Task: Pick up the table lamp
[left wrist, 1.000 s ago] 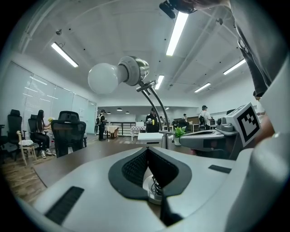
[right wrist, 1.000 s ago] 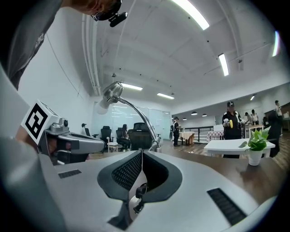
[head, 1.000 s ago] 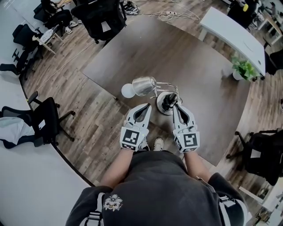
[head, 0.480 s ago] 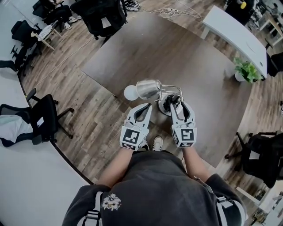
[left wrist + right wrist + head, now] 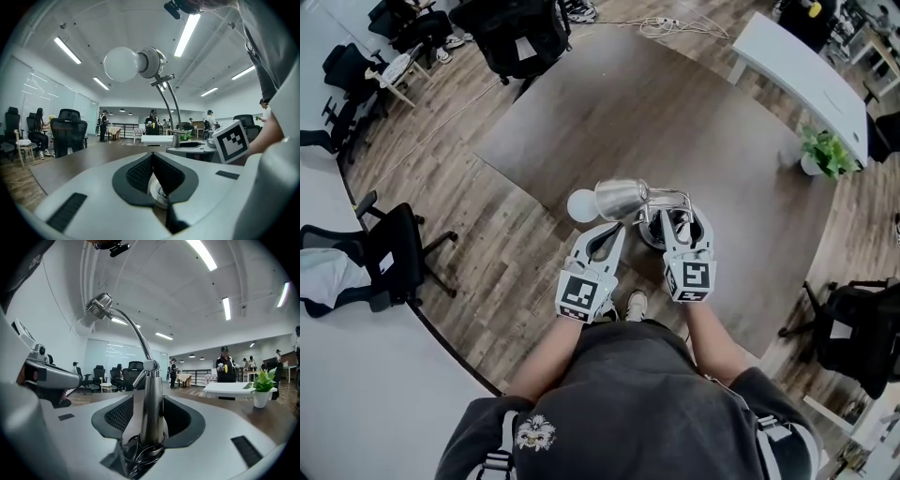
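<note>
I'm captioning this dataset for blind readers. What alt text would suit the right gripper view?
A table lamp's chrome post stands upright between the opening jaws of the right gripper, with its cord coiled at the foot. The curved neck rises left to the lamp head; a white table and a potted plant stand behind.
</note>
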`<state>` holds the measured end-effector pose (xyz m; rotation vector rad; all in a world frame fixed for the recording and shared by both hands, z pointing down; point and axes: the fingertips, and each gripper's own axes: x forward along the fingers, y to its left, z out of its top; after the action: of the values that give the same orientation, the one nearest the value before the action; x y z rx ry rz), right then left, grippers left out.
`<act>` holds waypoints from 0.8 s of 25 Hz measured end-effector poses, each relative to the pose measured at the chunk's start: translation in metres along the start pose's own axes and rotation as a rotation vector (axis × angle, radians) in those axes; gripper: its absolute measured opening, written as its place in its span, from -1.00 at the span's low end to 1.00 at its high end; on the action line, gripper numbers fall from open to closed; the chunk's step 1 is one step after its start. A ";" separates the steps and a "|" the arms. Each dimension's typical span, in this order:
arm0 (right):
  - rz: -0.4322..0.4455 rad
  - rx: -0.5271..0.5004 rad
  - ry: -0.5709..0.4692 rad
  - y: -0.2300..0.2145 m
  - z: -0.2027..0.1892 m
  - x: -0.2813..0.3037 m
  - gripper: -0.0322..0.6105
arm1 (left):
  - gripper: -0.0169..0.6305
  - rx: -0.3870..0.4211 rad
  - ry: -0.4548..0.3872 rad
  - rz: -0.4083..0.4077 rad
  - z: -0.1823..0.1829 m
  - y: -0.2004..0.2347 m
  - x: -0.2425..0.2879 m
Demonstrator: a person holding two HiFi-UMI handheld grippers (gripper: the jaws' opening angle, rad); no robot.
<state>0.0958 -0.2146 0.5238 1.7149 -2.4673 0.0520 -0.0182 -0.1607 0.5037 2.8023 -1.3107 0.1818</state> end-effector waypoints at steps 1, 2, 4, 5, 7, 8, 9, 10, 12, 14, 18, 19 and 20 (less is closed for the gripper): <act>-0.002 -0.003 -0.002 -0.001 0.000 0.002 -0.27 | -0.92 0.003 0.002 0.000 -0.001 0.001 0.001; -0.003 -0.007 -0.004 -0.001 0.001 0.005 -0.27 | -0.92 0.004 0.006 0.000 -0.002 0.002 0.002; -0.004 -0.013 -0.008 -0.002 0.002 0.010 -0.27 | -0.92 0.006 0.013 -0.002 -0.004 0.004 0.004; -0.006 -0.015 -0.010 -0.003 0.003 0.012 -0.27 | -0.92 0.006 0.016 -0.005 -0.004 0.005 0.005; -0.012 -0.019 -0.015 -0.005 0.004 0.017 -0.27 | -0.92 0.005 0.021 -0.011 -0.006 0.005 0.007; -0.013 -0.023 -0.016 -0.006 0.004 0.020 -0.27 | -0.92 0.003 0.023 -0.013 -0.007 0.005 0.007; -0.012 -0.027 -0.017 -0.005 0.003 0.023 -0.27 | -0.92 0.003 0.024 -0.015 -0.008 0.006 0.008; -0.011 -0.032 -0.017 -0.005 0.003 0.026 -0.27 | -0.92 0.004 0.025 -0.016 -0.009 0.006 0.008; -0.008 -0.032 -0.016 -0.007 0.003 0.029 -0.28 | -0.92 0.005 0.026 -0.020 -0.008 0.005 0.009; -0.002 -0.024 -0.022 -0.008 0.004 0.029 -0.28 | -0.92 0.005 0.027 -0.023 -0.007 0.005 0.009; 0.012 -0.019 -0.046 -0.008 0.011 0.029 -0.44 | -0.92 0.009 0.030 -0.025 -0.009 0.004 0.010; 0.016 -0.021 -0.048 -0.008 0.012 0.029 -0.46 | -0.92 0.008 0.031 -0.026 -0.010 0.004 0.010; 0.020 -0.022 -0.051 -0.008 0.013 0.029 -0.47 | -0.92 0.006 0.032 -0.027 -0.011 0.003 0.010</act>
<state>0.0922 -0.2458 0.5143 1.7040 -2.5117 -0.0171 -0.0148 -0.1695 0.5158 2.8089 -1.2670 0.2286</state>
